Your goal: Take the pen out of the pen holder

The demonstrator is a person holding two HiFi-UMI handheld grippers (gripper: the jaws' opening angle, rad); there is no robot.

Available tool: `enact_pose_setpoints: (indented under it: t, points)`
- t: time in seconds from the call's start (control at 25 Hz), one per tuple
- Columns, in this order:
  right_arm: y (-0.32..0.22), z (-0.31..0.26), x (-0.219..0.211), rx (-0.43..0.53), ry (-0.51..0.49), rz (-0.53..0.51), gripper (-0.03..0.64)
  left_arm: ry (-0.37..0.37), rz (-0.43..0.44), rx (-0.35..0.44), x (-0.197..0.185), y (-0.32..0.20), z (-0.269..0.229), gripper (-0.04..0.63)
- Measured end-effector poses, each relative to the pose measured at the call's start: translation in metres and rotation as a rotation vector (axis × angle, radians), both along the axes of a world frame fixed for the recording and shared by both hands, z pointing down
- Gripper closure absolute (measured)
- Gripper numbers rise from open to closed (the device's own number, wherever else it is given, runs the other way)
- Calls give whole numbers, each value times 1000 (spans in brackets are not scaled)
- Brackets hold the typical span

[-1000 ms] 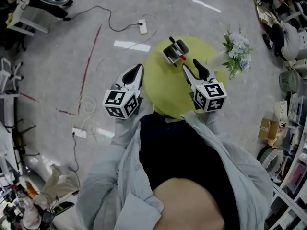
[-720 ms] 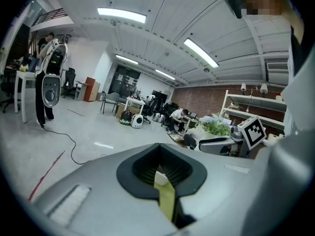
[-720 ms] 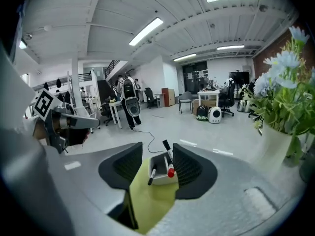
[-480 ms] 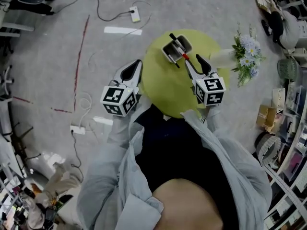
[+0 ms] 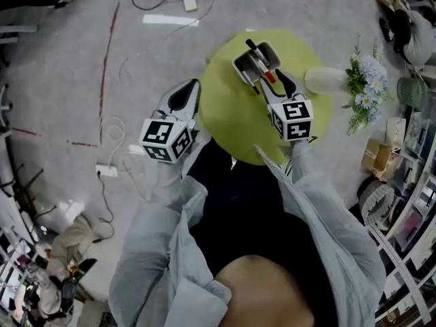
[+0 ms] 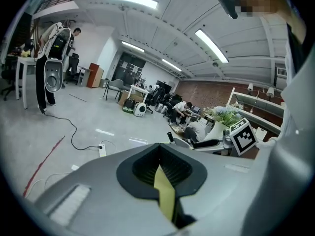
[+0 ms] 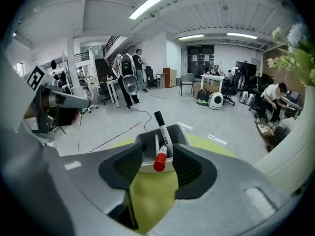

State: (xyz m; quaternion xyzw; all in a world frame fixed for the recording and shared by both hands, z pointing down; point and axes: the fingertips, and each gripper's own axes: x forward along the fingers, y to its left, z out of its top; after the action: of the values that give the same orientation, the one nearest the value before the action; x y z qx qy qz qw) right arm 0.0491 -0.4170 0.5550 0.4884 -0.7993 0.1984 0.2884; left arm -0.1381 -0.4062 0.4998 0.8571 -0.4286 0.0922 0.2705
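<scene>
Pen holder [image 5: 240, 67] on green table [image 5: 231, 121], right claw [image 5: 271, 84] just beside it, left claw [image 5: 189, 90] at table edge

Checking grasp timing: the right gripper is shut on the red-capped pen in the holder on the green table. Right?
Not shut. The right gripper view shows the right gripper with its jaws apart, neither pad on the red-capped pen. The pen does stand in the holder on the green table.

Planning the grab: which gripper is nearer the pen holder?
Right. The right gripper is just short of the pen holder; the left gripper hangs off beside the table.
</scene>
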Motion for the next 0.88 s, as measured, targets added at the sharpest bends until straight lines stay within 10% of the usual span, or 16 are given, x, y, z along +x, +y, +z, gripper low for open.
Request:
enact_pose_setpoints:
  t: [0.88]
  points:
    - [-6,24,4,-24,102,-1,545,-17,-7,-51,-5,3,23,578]
